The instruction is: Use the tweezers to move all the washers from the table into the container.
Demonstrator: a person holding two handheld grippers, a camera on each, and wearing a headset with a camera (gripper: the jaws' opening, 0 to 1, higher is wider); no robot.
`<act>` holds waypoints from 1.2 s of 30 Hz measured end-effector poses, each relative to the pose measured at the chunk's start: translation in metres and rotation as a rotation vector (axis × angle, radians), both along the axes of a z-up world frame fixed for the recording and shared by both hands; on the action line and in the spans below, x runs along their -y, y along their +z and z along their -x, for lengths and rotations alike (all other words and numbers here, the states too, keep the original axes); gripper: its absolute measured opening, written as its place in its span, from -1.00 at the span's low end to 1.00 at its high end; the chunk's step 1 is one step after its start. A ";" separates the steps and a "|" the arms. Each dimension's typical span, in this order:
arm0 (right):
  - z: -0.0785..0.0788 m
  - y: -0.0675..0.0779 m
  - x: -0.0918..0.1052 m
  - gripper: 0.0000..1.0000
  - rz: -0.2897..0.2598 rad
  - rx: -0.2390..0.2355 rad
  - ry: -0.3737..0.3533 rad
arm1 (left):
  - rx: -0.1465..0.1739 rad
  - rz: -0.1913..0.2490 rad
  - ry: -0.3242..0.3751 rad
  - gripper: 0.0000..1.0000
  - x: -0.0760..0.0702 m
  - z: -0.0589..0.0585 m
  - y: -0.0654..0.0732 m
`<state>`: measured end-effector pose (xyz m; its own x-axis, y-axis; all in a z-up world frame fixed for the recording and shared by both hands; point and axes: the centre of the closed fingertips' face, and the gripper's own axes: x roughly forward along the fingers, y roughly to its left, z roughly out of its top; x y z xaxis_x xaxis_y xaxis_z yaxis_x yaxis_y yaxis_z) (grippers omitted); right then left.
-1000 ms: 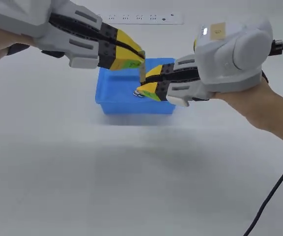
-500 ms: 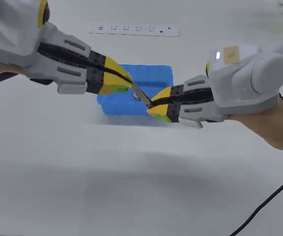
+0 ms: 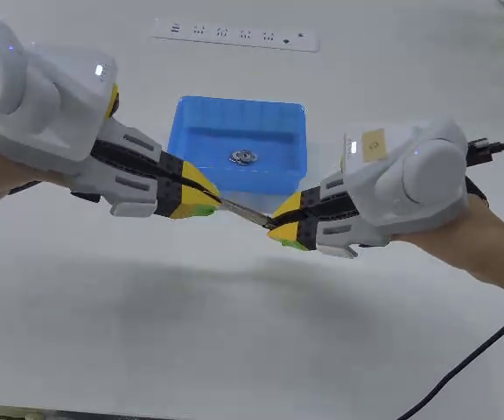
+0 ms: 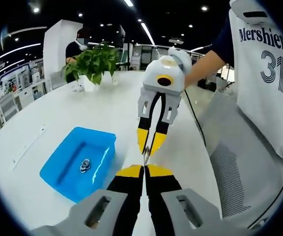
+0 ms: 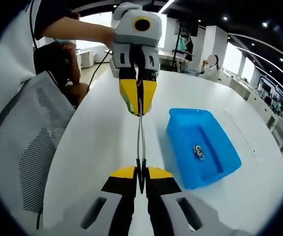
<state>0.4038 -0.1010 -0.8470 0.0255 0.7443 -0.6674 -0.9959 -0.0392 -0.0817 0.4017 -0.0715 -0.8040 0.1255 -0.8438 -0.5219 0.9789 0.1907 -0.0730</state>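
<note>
Left gripper (image 3: 206, 199) and right gripper (image 3: 278, 229) face tip to tip, jaws of both clamped on the tweezers (image 3: 245, 213) spanning between them. Washers (image 3: 242, 157) lie inside the blue container (image 3: 234, 179), just beyond the tips

This is an open-plan office hall — a dark ceiling with long strip lights (image 4: 146, 33) and spotlights, and a white pillar (image 4: 58, 39). A potted plant (image 4: 92, 61) stands on the wide white bench (image 3: 234, 350), a power strip (image 3: 234, 35) lies along its far edge, and a mesh office chair (image 5: 28, 147) stands beside it.
</note>
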 end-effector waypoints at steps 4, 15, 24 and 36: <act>-0.007 -0.013 0.001 -0.85 0.032 -0.004 0.005 | -0.027 -0.020 0.010 -0.88 -0.003 -0.008 -0.021; -0.015 -0.039 0.004 -0.85 0.127 -0.006 0.030 | -0.068 -0.101 0.004 -0.88 -0.007 -0.015 -0.062; -0.017 -0.042 0.002 -0.84 0.150 -0.019 0.048 | -0.022 -0.224 -0.010 -0.88 -0.013 -0.013 -0.079; -0.016 -0.043 0.002 -0.77 0.177 -0.075 0.034 | 0.009 -0.310 0.016 -0.72 -0.012 -0.011 -0.079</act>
<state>0.4202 -0.1026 -0.8900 -0.0520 0.6143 -0.7873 -0.9968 -0.0798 0.0035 0.4129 -0.0597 -0.8827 0.1432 -0.6427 -0.7526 0.9759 0.2182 -0.0006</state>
